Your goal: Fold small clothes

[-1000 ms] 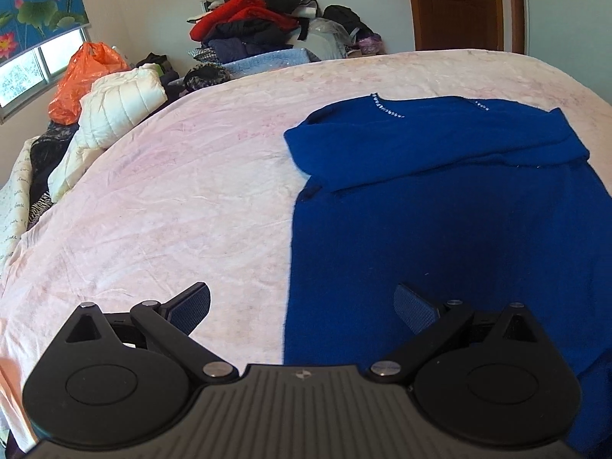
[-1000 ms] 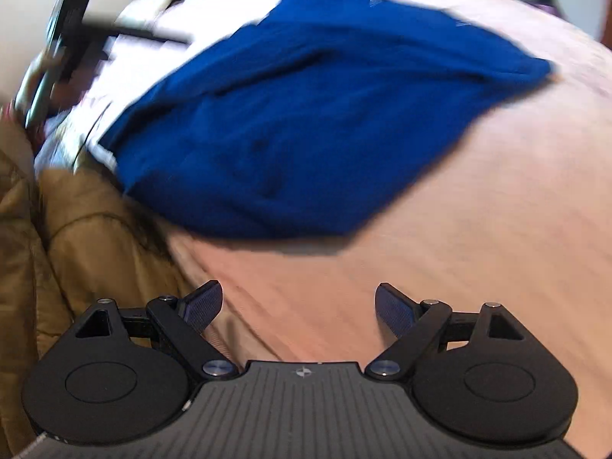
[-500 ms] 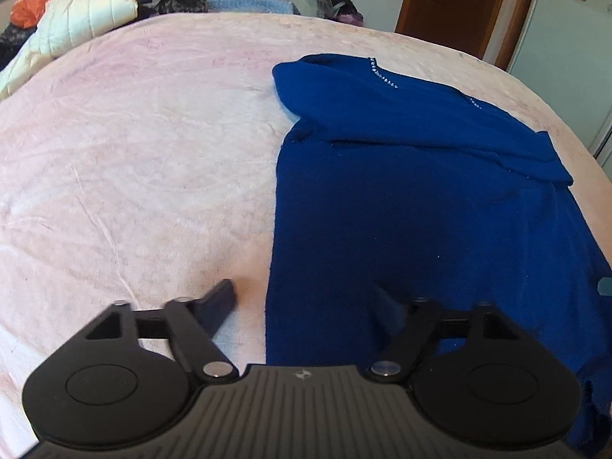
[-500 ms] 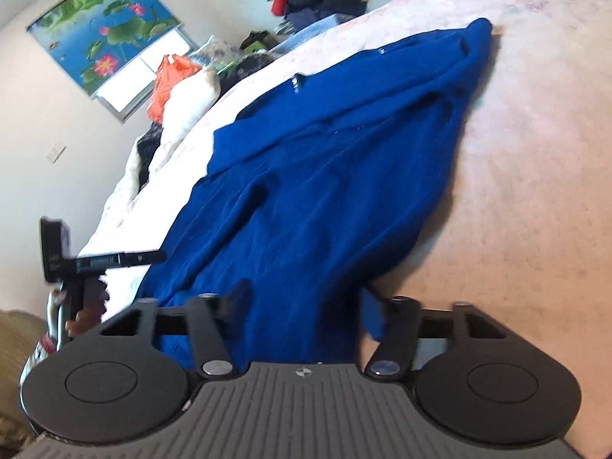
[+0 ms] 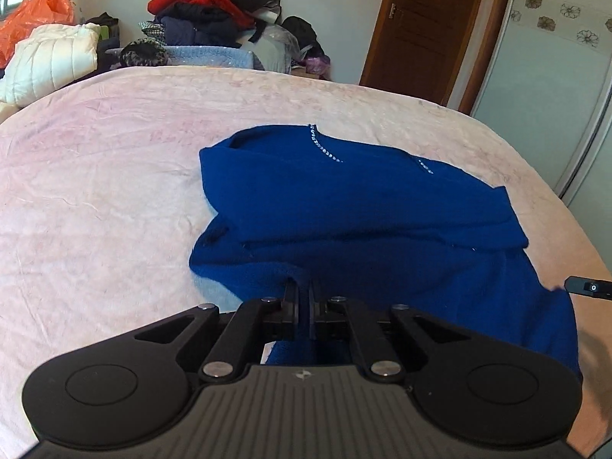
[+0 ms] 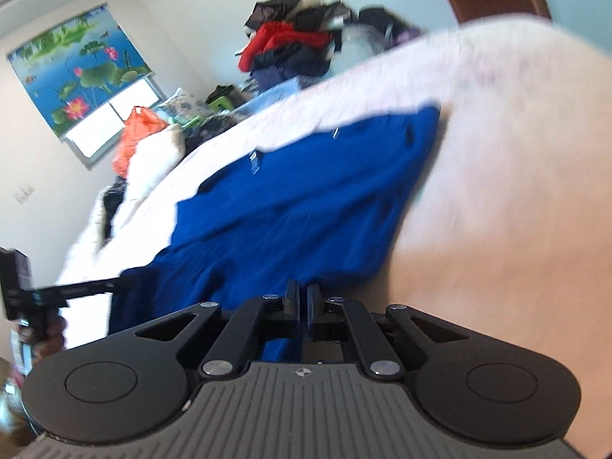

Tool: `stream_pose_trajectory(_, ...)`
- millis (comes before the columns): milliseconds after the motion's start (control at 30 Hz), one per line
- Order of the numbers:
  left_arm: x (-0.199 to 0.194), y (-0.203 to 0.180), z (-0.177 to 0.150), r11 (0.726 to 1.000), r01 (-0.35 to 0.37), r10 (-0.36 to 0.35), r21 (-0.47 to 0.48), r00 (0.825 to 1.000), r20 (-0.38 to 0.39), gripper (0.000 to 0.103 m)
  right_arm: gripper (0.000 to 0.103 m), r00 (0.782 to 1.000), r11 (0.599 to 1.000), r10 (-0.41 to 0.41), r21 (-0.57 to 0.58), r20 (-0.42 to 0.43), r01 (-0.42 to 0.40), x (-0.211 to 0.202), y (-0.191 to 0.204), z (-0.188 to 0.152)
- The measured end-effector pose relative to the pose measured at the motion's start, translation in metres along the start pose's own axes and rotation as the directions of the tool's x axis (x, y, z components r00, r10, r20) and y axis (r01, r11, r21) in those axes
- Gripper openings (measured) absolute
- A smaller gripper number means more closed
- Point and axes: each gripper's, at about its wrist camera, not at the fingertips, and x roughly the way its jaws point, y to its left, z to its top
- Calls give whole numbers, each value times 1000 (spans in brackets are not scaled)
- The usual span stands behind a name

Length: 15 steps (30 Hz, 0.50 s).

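Observation:
A blue knitted sweater with a beaded neckline lies on the pink bed cover, sleeves folded across its chest. My left gripper is shut on the sweater's near hem and lifts it a little. My right gripper is shut on the hem of the same sweater at its other near corner; this view is blurred. The tip of the right gripper shows in the left wrist view. The left gripper shows in the right wrist view.
A pile of clothes stands behind the bed's far edge. A white padded jacket and an orange bag lie at the far left. A brown door and a wardrobe stand on the right.
Both grippers were open above the sweater's near edge; both have closed on the hem. The near hem has risen off the bed and moved toward the neckline.

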Motion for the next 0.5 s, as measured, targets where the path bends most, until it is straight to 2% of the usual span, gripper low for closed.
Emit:
stream_pose_trajectory(67,19,-1,5,998,-62,63,11,997,-36,5,6,986,983,-165,-83,10,166,8,2,8)
stream_pose_trajectory(100,23,-2,4,996,-91,92,24,994,-57,5,17,970,963,-244,-117,0,243,13,8,11)
stream_pose_trajectory(133,25,-2,1,995,-96,98,38,993,-69,5,20,965,953,-262,-156,0,259,14,16,11)
stream_pose_trajectory(167,24,-2,-2,995,-87,91,49,993,-71,5,22,976,959,-216,-189,0,212,10,24,8)
stream_pose_trajectory(200,21,-1,-5,995,-83,87,54,994,-71,5,38,988,966,-156,-209,-7,151,5,30,3)
stream_pose_trajectory(233,19,0,-9,995,-82,87,59,994,-74,6,64,994,972,-109,-213,-19,102,-1,33,-2)
stream_pose_trajectory(300,12,5,-15,996,-73,78,59,993,-84,7,90,995,976,-102,-195,-6,99,-7,32,-9)
stream_pose_trajectory(367,5,13,-20,998,-53,56,37,994,-92,10,85,995,991,-95,-103,-35,90,-3,18,-12)
stream_pose_trajectory(400,3,18,-23,999,-39,41,28,995,-96,15,77,996,998,-60,-10,-65,59,0,6,-14)
stream_pose_trajectory(467,1,25,-27,1000,-29,30,10,994,-105,34,70,990,987,66,155,-127,-46,10,-18,-23)
stream_pose_trajectory(500,1,28,-30,999,-41,40,-3,994,-102,55,62,987,979,109,185,-118,-86,15,-18,-27)
